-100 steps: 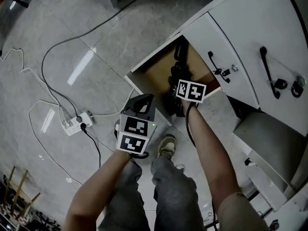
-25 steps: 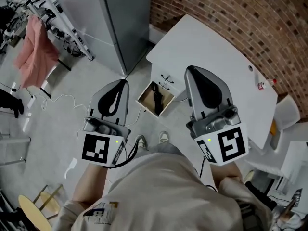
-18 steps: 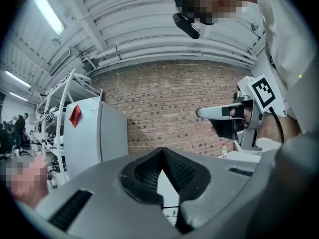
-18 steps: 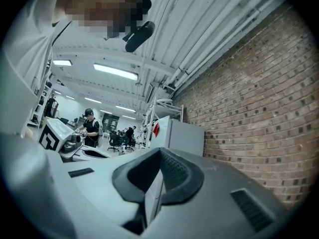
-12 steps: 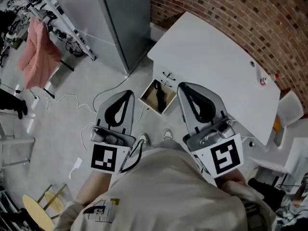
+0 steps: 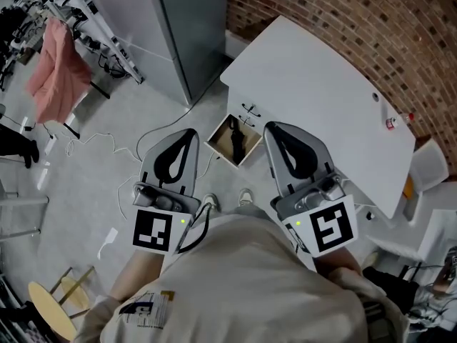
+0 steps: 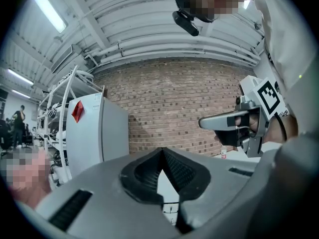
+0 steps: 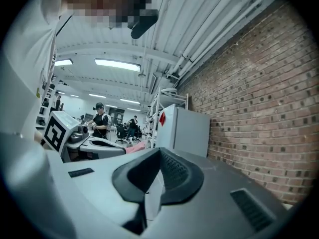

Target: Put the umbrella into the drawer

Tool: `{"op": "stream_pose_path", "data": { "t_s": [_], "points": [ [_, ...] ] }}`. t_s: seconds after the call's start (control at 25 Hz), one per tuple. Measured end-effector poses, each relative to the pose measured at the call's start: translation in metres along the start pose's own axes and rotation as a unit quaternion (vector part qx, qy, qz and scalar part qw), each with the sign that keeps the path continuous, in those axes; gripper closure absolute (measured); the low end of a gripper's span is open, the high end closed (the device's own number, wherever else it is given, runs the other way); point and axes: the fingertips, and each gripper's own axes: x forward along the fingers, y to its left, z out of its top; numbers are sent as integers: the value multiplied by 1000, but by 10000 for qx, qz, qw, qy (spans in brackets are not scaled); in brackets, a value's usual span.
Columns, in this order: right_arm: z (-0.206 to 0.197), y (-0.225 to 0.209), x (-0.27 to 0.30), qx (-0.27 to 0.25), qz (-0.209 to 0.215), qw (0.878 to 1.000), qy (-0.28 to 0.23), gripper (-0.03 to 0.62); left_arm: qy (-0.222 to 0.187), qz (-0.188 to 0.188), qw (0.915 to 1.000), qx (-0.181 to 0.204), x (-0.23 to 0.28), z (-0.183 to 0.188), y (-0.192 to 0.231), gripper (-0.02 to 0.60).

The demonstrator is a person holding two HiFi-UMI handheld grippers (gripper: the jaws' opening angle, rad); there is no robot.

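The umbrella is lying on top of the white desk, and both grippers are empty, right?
No. The umbrella isn't on top of the white desk; the head view shows it lying inside the desk's open drawer. The left gripper and right gripper are indeed empty, jaws together.

We counted two grippers, one left gripper (image 6: 187, 133) and one right gripper (image 6: 271, 127). We saw one open drawer (image 6: 216, 148), one umbrella (image 6: 235, 140), one white tabletop (image 6: 314, 77), one small bottle (image 6: 390, 123), one grey cabinet (image 6: 189, 27), one pink cloth (image 6: 53, 70), one yellow stool (image 6: 46, 299) and two shoes (image 6: 209, 204) (image 6: 245, 197).
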Motion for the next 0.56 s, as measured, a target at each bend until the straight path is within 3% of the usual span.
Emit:
{"op": "stream_pose_path", "data": {
  "t_s": [0.56],
  "points": [
    [5, 0, 5, -100, -24, 9999, -72, 586, -75, -32, 10000, 57, -1, 13, 3, 574]
  ]
}}
